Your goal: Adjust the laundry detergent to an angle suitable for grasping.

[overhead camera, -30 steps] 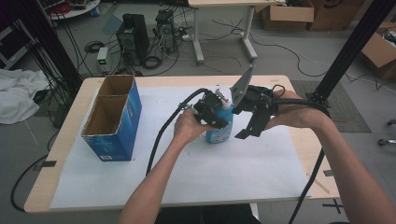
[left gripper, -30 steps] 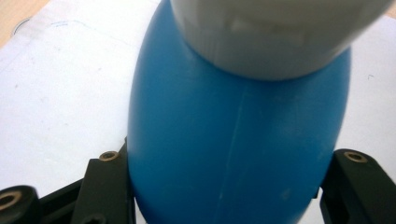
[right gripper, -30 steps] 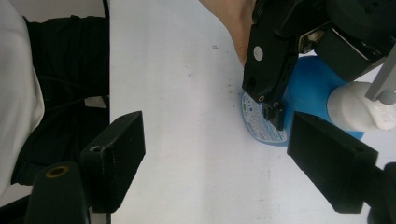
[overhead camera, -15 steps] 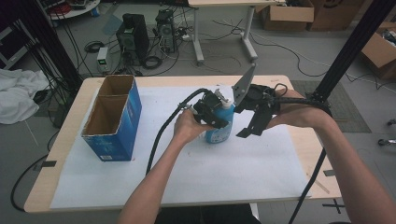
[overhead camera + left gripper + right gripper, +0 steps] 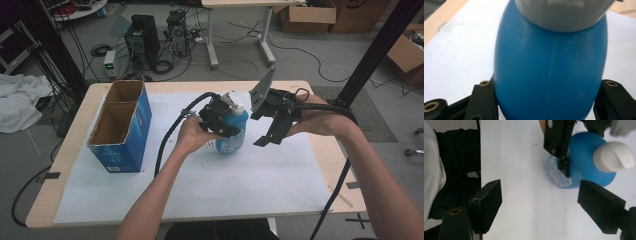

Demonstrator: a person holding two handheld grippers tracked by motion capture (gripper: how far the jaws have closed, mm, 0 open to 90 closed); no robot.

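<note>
Little has shifted over the last second: the right gripper (image 5: 272, 131) has edged only slightly beside the bottle, and the left hand has stayed put. At the left of the high view a blue cardboard box (image 5: 121, 127) stands open-topped on the white sheet covering the worktop (image 5: 75, 120), well apart from the action. In the middle of the frame the left gripper (image 5: 220, 119) has its jaws clamped on the blue bottle (image 5: 235, 137), which stands on the sheet with its white cap (image 5: 236, 107) uppermost; the left gripper view shows the black jaws pressing the rounded body from both sides. To the right, the right gripper hangs just beside the bottle with its jaws wide apart and nothing between them. The bottle's wall looks smooth and curved, so a squeeze low on the bulge could let it slide out or tip. If the right gripper comes in off-centre toward the cap, it could knock the bottle over.
</note>
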